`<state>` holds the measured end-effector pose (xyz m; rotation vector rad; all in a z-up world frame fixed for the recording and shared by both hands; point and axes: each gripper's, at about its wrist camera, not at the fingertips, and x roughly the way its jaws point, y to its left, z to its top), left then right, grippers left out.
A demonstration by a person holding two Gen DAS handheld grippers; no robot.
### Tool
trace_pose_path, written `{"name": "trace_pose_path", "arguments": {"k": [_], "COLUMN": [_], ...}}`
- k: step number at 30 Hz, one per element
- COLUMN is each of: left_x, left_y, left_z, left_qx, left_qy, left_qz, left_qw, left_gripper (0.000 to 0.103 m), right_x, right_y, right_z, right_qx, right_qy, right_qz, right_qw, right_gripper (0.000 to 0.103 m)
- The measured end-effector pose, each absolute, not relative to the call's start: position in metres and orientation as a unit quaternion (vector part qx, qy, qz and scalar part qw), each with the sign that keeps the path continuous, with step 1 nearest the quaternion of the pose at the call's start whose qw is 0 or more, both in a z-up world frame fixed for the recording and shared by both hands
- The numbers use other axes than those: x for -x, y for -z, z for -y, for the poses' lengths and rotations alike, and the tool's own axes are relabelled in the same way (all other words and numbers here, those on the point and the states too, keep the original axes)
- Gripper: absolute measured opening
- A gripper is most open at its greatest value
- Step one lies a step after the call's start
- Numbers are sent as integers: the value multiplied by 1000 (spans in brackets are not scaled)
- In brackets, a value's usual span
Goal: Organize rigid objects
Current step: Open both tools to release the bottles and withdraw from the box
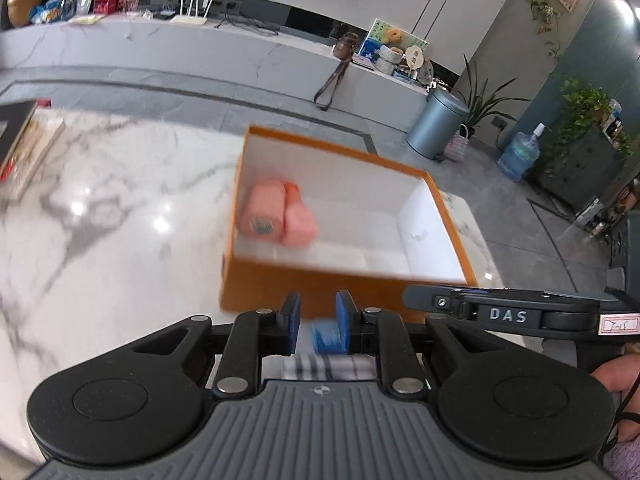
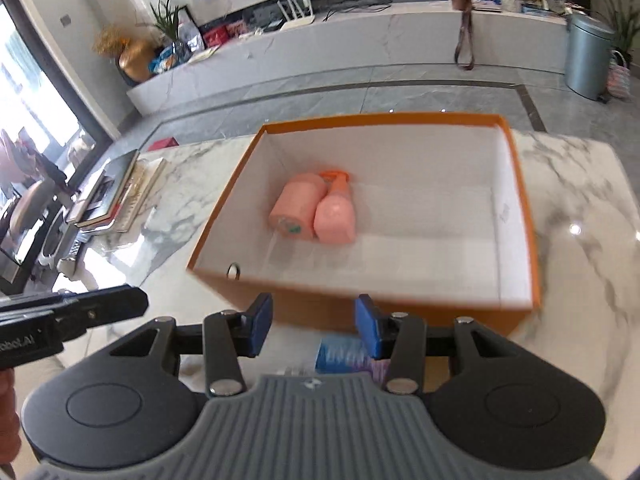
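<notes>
both tongs hover at the near wall of the orange box (image 2: 360, 308) on the marble tabletop (image 2: 580, 208). left tongs (image 1: 318, 314) are narrow and empty, right tongs (image 2: 314, 320) wider, also holding nothing. two pink bottles (image 2: 314, 210) lie side by side, touching, inside the box. a blue object (image 2: 340, 354) (blurred, hard to identify) sits on the tabletop just beneath the right tongs. risk: a low reach clips the box wall and shoves it, or the blue object slips from a hasty pinch.
</notes>
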<state>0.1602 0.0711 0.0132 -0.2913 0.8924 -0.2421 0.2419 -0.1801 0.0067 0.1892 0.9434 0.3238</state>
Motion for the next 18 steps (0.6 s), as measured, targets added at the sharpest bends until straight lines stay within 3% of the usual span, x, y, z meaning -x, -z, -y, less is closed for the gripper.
{"name": "trace_pose_path", "arguments": {"k": [12,18], "left_x": [-96,-95], "left_y": [47,82], "left_z": [-43,-24], "left_qx": [106,55], "left_qy": [125,121], "left_qz": [-443,-468], "left_qw": [881,874], "left_gripper": [22,49], "right_x": [-135,-120], "right_y": [45,83], "right_z": [214,222], "right_qx": [-117,-108], "right_qy": [-106,-89], "right_qz": [-466,-490], "right_qw": [871,861], "right_gripper": [48,53]}}
